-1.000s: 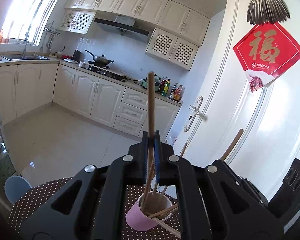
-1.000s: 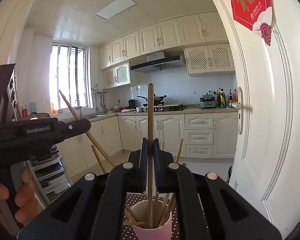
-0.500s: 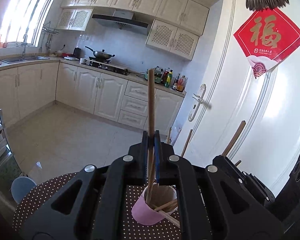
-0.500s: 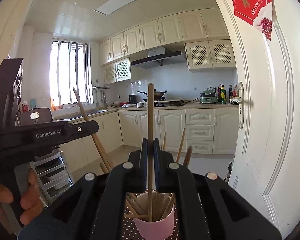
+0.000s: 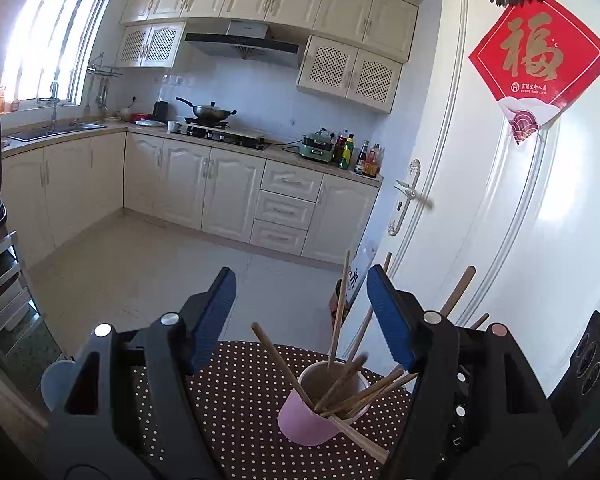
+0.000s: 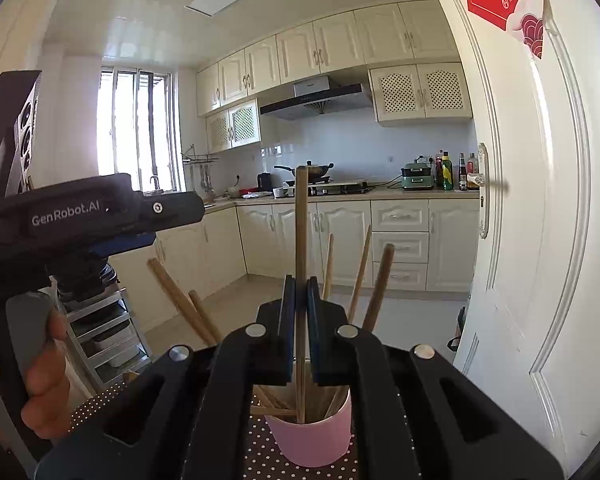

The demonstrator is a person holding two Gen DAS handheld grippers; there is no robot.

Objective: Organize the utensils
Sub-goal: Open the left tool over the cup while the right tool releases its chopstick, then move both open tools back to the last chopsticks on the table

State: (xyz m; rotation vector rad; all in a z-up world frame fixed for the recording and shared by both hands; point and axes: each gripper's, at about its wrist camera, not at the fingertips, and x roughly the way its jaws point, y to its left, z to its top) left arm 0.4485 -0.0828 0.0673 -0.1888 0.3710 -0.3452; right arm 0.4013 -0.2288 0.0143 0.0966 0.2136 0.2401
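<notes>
A pink cup [image 5: 312, 420] stands on a brown dotted tablecloth [image 5: 236, 392] and holds several wooden chopsticks [image 5: 360, 392]. My left gripper [image 5: 300, 312] is open and empty, its blue-padded jaws wide apart above and behind the cup. My right gripper [image 6: 299, 320] is shut on one upright chopstick [image 6: 301, 232] whose lower end is inside the pink cup [image 6: 312, 436]. The left gripper's body also shows in the right wrist view [image 6: 80, 216], held by a hand at the left.
The white door [image 5: 520, 200] with a red paper sign is close on the right. A light blue cup [image 5: 56, 380] sits at the table's left edge. A metal rack [image 6: 104, 336] stands to the left. Kitchen cabinets lie beyond.
My left gripper has opened and let go of its chopstick, which now leans in the cup. My right gripper still holds its chopstick, lowered a little into the cup.
</notes>
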